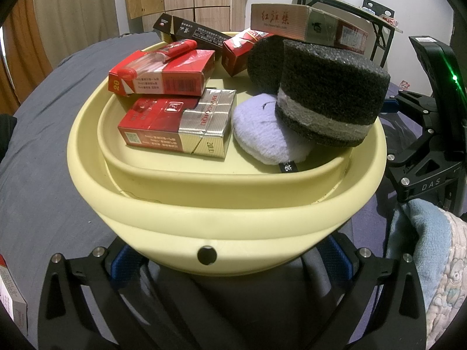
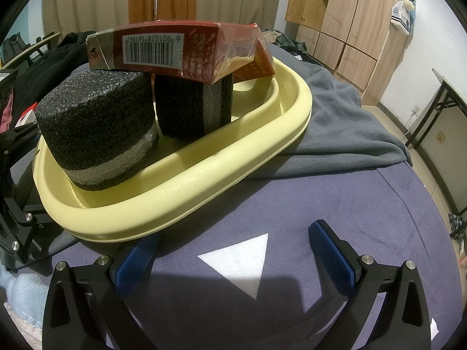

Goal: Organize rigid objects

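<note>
A pale yellow tub (image 1: 227, 218) sits on the bed and holds several red cigarette packs (image 1: 178, 125), two black foam discs (image 1: 332, 102), a lilac cloth pad (image 1: 262, 134) and a long carton (image 1: 306, 23) lying across the discs. My left gripper (image 1: 230, 258) is open, its blue pads either side of the tub's near wall below the rim. In the right wrist view the tub (image 2: 186, 192) lies ahead and to the left; the carton (image 2: 175, 49) rests on the discs (image 2: 96, 128). My right gripper (image 2: 233, 250) is open and empty above the purple sheet.
A grey garment (image 2: 344, 125) lies under the tub's far end. A white triangle (image 2: 242, 262) marks the purple sheet (image 2: 350, 204). A light blue blanket (image 1: 423, 248) lies to the right of the tub. A loose pack (image 1: 11, 297) lies at far left. Wardrobes (image 2: 350, 14) stand behind.
</note>
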Motion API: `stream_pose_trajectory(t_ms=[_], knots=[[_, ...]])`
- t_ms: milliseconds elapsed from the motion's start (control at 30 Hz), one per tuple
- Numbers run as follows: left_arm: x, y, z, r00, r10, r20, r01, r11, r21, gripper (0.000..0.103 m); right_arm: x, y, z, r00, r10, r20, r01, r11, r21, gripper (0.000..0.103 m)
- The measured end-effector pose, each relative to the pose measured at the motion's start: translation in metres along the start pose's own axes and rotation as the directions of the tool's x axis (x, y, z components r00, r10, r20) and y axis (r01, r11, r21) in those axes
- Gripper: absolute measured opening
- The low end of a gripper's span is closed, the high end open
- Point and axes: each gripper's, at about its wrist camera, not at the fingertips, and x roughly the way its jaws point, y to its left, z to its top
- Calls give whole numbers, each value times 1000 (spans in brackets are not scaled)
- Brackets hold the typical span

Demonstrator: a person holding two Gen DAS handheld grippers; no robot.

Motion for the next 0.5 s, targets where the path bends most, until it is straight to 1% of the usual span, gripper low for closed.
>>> stream_pose_trajectory(t_ms=[500], knots=[[-1,0,0,1000,4,1,-4,1000,2,103,0,0,0,1000,0,0,0,1000,0,103]])
